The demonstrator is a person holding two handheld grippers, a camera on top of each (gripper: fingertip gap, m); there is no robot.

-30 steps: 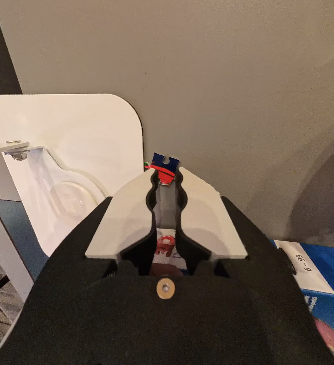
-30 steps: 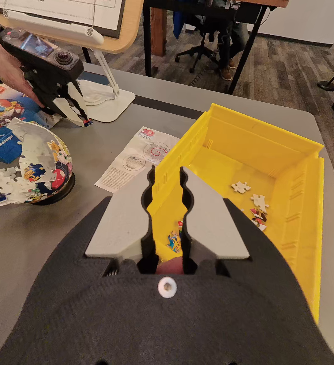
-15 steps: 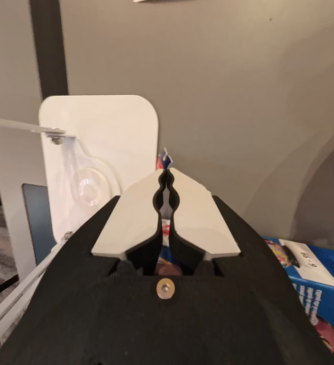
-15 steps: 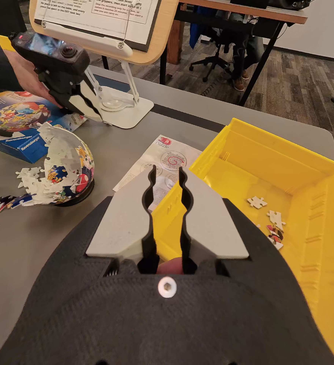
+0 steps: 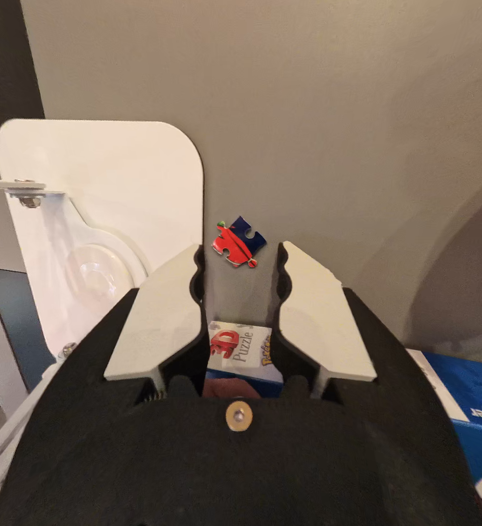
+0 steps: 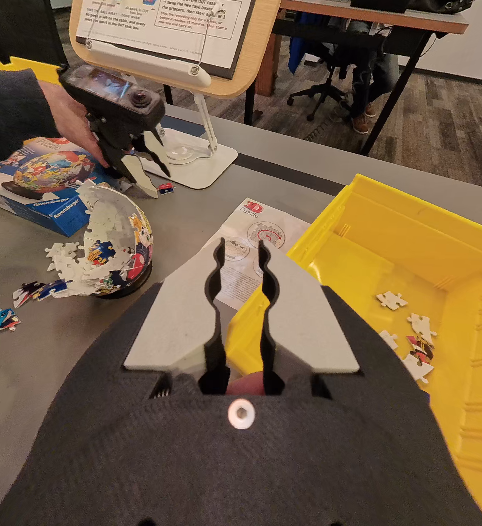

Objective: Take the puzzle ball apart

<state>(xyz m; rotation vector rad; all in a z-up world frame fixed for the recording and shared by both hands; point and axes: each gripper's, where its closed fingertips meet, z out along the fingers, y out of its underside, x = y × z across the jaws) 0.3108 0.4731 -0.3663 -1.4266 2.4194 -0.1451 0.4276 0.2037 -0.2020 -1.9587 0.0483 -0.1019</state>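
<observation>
The grey counter (image 6: 20, 370) is carrying everything here. On its right side a yellow bin (image 6: 476, 398) is sitting with a handful of loose puzzle pieces (image 6: 417, 340) lying inside, some face down and white. At the far left a blue puzzle box (image 6: 34, 199) is lying flat, and behind it a white stand (image 6: 202, 170) is holding up a wooden board with a printed sheet. A folded instruction leaflet (image 6: 251, 227) is lying between the stand and the bin, its near edge just beside the bin's wall.

The puzzle ball (image 6: 120, 253) is sitting on a dark round base on the counter just in front of the box, already broken open on its left side, with white-backed pieces (image 6: 63, 259) spilling down beside it and a few coloured ones (image 6: 3, 320) lying farther left.

The left gripper (image 5: 241, 250) is hanging over the counter beside the stand's base plate, held in a hand (image 6: 71, 122), with its jaws standing wide apart and holding nothing. A single red and blue piece (image 5: 238, 246) is lying flat on the counter just past the fingertips, beside the plate's edge.

The right gripper (image 6: 241, 244) is hovering near the bin's left wall, its jaws a little apart and holding nothing.
</observation>
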